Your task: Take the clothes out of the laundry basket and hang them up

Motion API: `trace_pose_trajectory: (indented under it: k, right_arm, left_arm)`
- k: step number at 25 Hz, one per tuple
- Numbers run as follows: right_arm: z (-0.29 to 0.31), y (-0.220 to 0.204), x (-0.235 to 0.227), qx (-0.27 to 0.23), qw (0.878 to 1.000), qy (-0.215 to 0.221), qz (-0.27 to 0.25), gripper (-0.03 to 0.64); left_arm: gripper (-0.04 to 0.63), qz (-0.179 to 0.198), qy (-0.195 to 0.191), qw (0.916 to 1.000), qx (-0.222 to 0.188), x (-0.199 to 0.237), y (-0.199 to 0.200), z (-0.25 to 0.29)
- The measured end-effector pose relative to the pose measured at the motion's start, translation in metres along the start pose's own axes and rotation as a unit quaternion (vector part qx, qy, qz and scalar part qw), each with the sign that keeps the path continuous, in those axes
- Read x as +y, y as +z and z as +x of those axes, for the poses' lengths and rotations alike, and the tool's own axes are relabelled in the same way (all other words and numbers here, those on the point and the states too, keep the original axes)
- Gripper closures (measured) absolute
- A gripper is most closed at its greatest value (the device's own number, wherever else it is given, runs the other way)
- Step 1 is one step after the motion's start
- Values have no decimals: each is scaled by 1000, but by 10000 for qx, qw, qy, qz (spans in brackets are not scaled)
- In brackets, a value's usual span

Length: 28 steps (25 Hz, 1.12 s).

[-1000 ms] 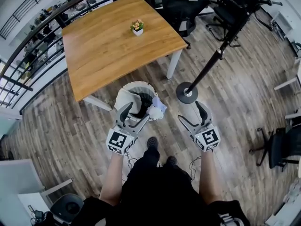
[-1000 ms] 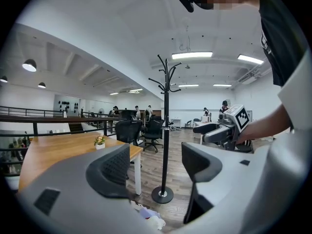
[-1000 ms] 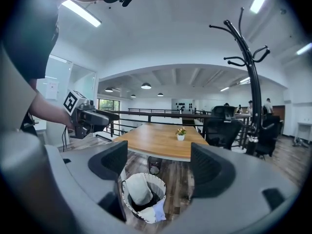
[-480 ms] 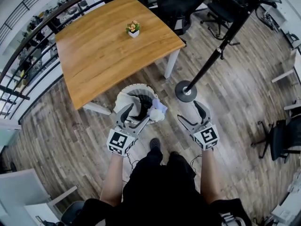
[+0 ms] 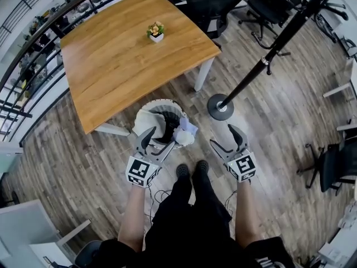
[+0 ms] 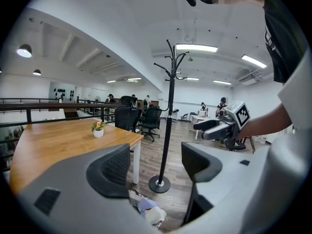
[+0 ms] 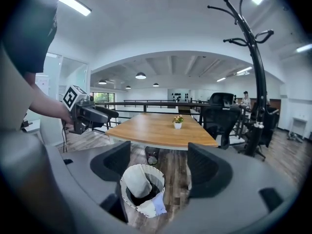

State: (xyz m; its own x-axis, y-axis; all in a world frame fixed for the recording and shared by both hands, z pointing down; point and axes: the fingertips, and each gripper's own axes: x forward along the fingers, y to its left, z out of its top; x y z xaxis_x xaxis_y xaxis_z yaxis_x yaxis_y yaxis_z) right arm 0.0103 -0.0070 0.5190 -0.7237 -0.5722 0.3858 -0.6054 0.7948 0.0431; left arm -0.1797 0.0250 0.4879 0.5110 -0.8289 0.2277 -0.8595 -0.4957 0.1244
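Observation:
A white laundry basket (image 5: 165,101) stands on the wood floor beside the table leg, just ahead of my feet. A white garment (image 5: 150,121) lies inside and a pale blue and white one (image 5: 185,132) hangs over its near rim. My left gripper (image 5: 157,139) is open and empty, over the basket's near edge. Right of the basket, my right gripper (image 5: 224,138) is also open and empty. In the right gripper view the basket (image 7: 161,177) and white garment (image 7: 134,182) show between the jaws. A black coat stand (image 5: 221,107) rises at the right of the basket.
A wooden table (image 5: 128,54) with a small flower pot (image 5: 155,32) stands behind the basket. Black office chairs (image 5: 215,7) are at the back and another (image 5: 333,172) at the right. A railing (image 5: 22,88) runs along the left. A small bin (image 7: 152,155) sits under the table.
Both grippers have come slightly nearer to the person's body and stay open. The person's feet have shifted and now stand side by side behind the basket.

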Motion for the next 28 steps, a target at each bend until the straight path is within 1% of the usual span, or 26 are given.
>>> trace_pose_trajectory:
  k: [5, 9, 12, 15, 19, 25, 28]
  right_arm:
    - [20, -32, -8, 178, 9997, 64, 157, 258]
    - [45, -67, -5, 352, 9988, 235, 259, 267]
    - [60, -93, -1, 469, 9979, 302, 343, 272]
    - [77, -120, 2, 611, 9964, 395, 437, 281]
    - [97, -155, 8, 967, 9918, 686, 480, 302]
    - [134, -199, 1, 1109, 9886, 897, 484, 325]
    - [146, -223, 2, 1142, 9872, 954, 569, 347]
  left_arm:
    - [261, -136, 54, 9997, 189, 9, -30, 20]
    - [262, -291, 114, 9989, 347, 17, -62, 38]
    - [262, -398, 83, 9979, 509, 13, -90, 50]
    - [262, -307, 19, 9964, 796, 11, -122, 60]
    - [262, -205, -132, 9927, 1185, 11, -166, 72]
    - [262, -290, -73, 9913, 1282, 32, -222, 103]
    - [262, -314, -61, 9904, 1344, 39, -247, 116]
